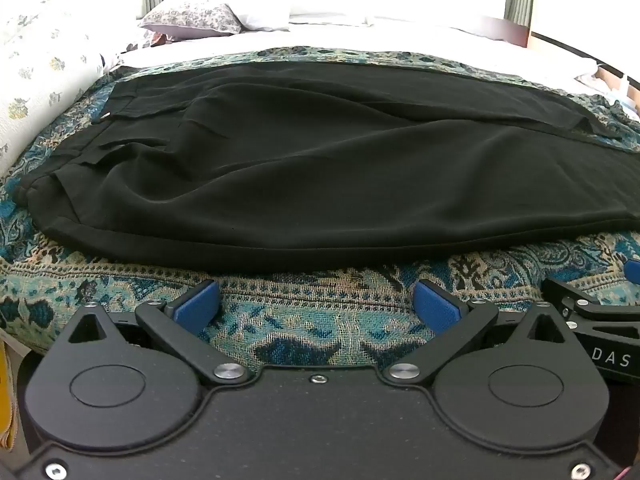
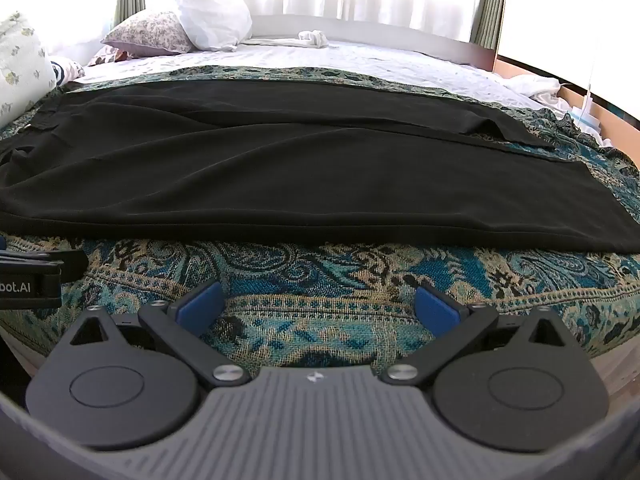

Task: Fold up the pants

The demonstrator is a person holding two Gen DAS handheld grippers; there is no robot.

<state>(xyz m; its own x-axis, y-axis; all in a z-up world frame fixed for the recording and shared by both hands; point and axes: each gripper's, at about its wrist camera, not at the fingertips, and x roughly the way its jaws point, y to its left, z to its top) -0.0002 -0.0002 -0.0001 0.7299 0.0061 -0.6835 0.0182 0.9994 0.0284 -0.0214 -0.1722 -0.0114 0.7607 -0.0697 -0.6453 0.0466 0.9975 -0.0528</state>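
Black pants [image 1: 320, 168] lie spread flat across a teal patterned blanket [image 1: 320, 320] on a bed, waistband at the left, legs running to the right. In the right wrist view the pants [image 2: 300, 176] end in leg hems at the right. My left gripper [image 1: 318, 304] hovers over the blanket just short of the pants' near edge, jaws wide open with nothing between the blue pads [image 1: 198, 304]. My right gripper [image 2: 318, 306] stands the same way further right, open and empty. Each gripper shows at the edge of the other's view.
Beyond the blanket [image 2: 320, 320] lies a white sheet [image 2: 340, 56] with a floral pillow [image 2: 148, 34], a white pillow [image 2: 216, 20] and a crumpled white cloth [image 2: 312, 38]. A flowered bolster [image 1: 40, 80] lies at the left. A wooden bed frame [image 2: 516, 68] and curtains stand behind.
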